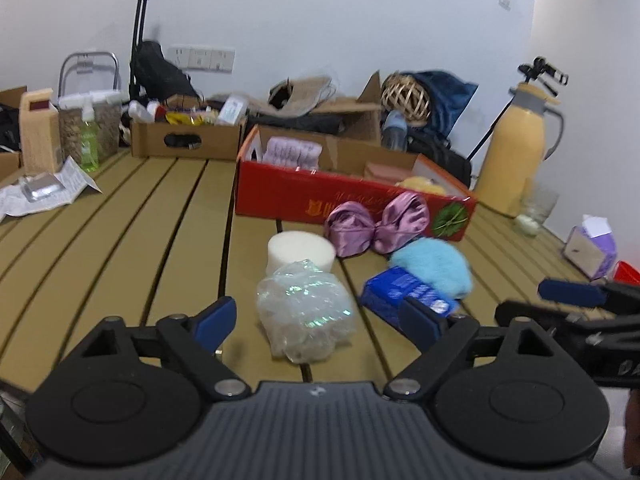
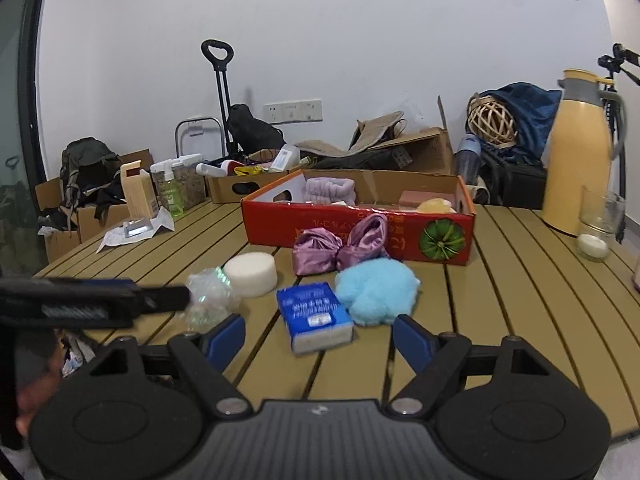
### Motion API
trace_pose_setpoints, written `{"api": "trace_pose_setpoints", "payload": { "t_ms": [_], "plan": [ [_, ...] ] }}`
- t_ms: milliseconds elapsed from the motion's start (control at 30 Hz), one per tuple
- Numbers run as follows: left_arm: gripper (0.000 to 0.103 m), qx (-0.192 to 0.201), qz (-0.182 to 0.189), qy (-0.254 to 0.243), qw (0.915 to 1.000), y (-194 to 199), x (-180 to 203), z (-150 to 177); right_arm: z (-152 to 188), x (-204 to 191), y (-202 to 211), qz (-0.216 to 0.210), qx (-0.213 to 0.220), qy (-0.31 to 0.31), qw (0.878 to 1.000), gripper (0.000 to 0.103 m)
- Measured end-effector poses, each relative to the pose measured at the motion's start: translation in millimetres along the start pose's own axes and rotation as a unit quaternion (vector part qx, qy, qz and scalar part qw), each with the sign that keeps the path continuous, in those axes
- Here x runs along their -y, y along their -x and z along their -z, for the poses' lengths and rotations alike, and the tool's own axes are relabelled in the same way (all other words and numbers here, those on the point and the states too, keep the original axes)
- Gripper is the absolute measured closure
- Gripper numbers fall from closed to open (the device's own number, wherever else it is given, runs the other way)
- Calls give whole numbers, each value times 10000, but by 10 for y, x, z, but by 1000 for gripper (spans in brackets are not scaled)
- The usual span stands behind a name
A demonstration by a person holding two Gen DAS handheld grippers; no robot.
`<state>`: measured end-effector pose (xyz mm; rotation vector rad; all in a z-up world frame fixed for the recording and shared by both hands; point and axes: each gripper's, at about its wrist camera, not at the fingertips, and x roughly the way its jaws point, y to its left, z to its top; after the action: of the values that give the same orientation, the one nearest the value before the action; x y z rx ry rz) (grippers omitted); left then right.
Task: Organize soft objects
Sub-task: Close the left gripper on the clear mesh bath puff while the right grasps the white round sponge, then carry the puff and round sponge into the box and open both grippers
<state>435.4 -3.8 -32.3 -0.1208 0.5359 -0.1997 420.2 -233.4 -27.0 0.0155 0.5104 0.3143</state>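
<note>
On the slatted table lie a crinkled clear plastic ball (image 1: 306, 312) (image 2: 210, 294), a white foam puck (image 1: 300, 254) (image 2: 251, 269), a purple satin bow (image 1: 374, 224) (image 2: 340, 246), a fluffy light-blue puff (image 1: 434, 266) (image 2: 376, 290) and a blue tissue pack (image 1: 404, 294) (image 2: 316, 314). Behind them stands a red cardboard box (image 1: 288, 194) (image 2: 340, 226) holding a lilac fabric roll, a pink block and a yellow sponge. My left gripper (image 1: 324, 322) is open, with the plastic ball between its fingers. My right gripper (image 2: 320, 338) is open just before the tissue pack.
A yellow thermos (image 2: 578, 156) and a glass with a candle (image 2: 596, 224) stand at the right. A tissue box (image 1: 592, 246) sits at the far right. Cardboard boxes (image 1: 186, 140), bottles and a wooden block (image 1: 38, 132) crowd the back left.
</note>
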Motion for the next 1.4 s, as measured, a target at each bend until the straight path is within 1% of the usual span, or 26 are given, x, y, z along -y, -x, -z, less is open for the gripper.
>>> {"api": "trace_pose_setpoints", "payload": {
  "t_ms": [33,67,100,133,200,233,267,333,400,500,567,633,700,733,767,867,1000,1233,1400],
  "plan": [
    [25,-68,-6,4,10000,-95,-32,-17,-45,3,-76,-12,-11,14,10000,25],
    [44,-191,28,-11,9998,-190,-59,-21,-88,7,-151,-20,-17,34,10000,25],
    [60,-357,146,-13,9993,-286,-96,-23,-127,6,-218,-28,-18,56,10000,25],
    [60,-415,279,42,9987,-327,-136,-20,-169,-1,-304,-47,-30,82,10000,25],
    [65,-392,511,286,9975,-338,-282,-33,-239,-19,-457,-110,-70,120,9998,25],
    [67,-377,539,431,9969,-326,-368,-48,-274,-37,-548,-153,-104,155,9997,25],
    [72,-342,456,564,9968,-292,-459,-69,-303,-60,-633,-194,-135,197,9995,25],
    [73,-115,308,669,9972,-185,-605,-103,-358,-128,-825,-298,-200,278,9990,25],
    [73,21,134,815,9966,-126,-776,-140,-413,-215,-1026,-425,-276,369,9980,25],
    [74,70,-127,954,9953,-126,-976,-169,-475,-396,-1352,-640,-409,528,9957,25],
    [74,63,-165,1010,9947,-154,-1049,-184,-498,-509,-1557,-721,-560,576,9942,25],
    [75,53,-151,1022,9946,-167,-1100,-183,-504,-611,-1729,-694,-698,660,9929,25],
    [75,49,-70,1008,9949,-170,-1118,-174,-496,-679,-1849,-675,-752,692,9925,30],
    [75,52,-46,995,9950,-164,-1125,-172,-495,-698,-1887,-708,-786,678,9921,40],
    [75,45,-26,994,9950,-167,-1125,-176,-493,-712,-1910,-735,-829,674,9916,46],
    [76,73,46,971,9952,-140,-1090,-195,-491,-732,-1863,-708,-806,663,9920,47],
    [76,190,161,861,9960,48,-920,-225,-523,-691,-1583,-712,-609,605,9938,47],
    [76,351,548,514,9965,396,-443,-252,-525,-462,-838,-503,-200,439,9976,47],
    [76,455,803,283,9953,499,-114,-302,-501,-209,-342,-262,65,307,9992,47]
  ]
}}
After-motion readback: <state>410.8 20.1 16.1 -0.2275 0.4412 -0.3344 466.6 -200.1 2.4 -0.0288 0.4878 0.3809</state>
